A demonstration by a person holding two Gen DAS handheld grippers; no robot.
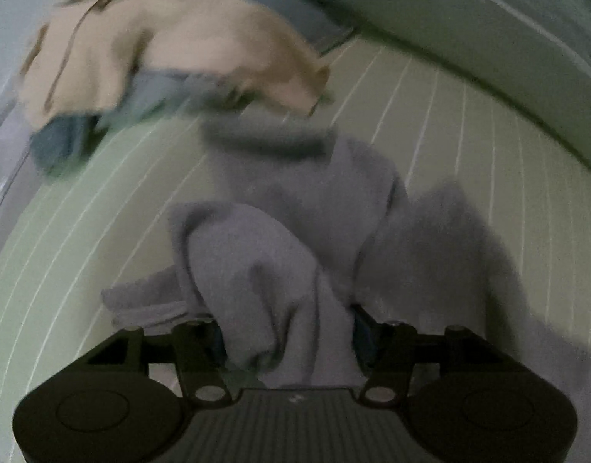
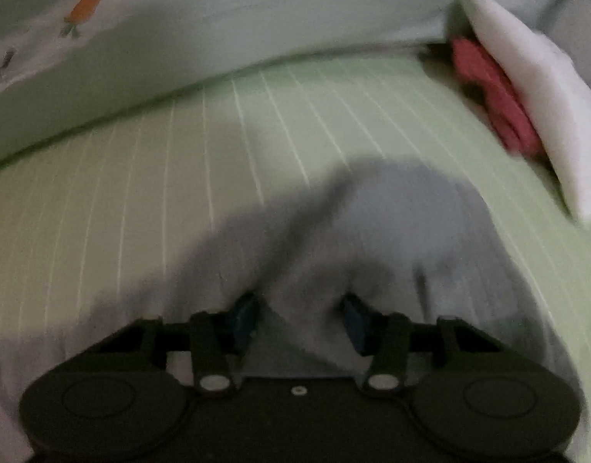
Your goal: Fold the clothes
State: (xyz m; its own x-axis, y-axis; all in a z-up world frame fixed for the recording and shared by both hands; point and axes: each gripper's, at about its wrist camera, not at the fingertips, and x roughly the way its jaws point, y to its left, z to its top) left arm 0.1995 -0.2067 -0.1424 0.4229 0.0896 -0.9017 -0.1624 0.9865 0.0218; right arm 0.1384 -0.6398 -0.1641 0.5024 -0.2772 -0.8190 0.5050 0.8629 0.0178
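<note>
A grey garment (image 1: 295, 208) lies bunched on the green striped sheet (image 1: 469, 123). My left gripper (image 1: 287, 332) has a thick fold of this grey cloth between its fingers, which stand fairly wide around it. In the right wrist view the same grey garment (image 2: 392, 223) spreads in front of my right gripper (image 2: 299, 316). Grey cloth fills the gap between its blue pads (image 2: 243, 318), and the jaws stand apart around it. Both views are blurred.
A pile of clothes with a beige garment (image 1: 160, 46) on a blue one (image 1: 64, 139) lies at the far left. A pale quilt with a carrot print (image 2: 87, 4) rims the back. A red cloth (image 2: 492, 96) and a white pillow (image 2: 538, 88) lie at the right.
</note>
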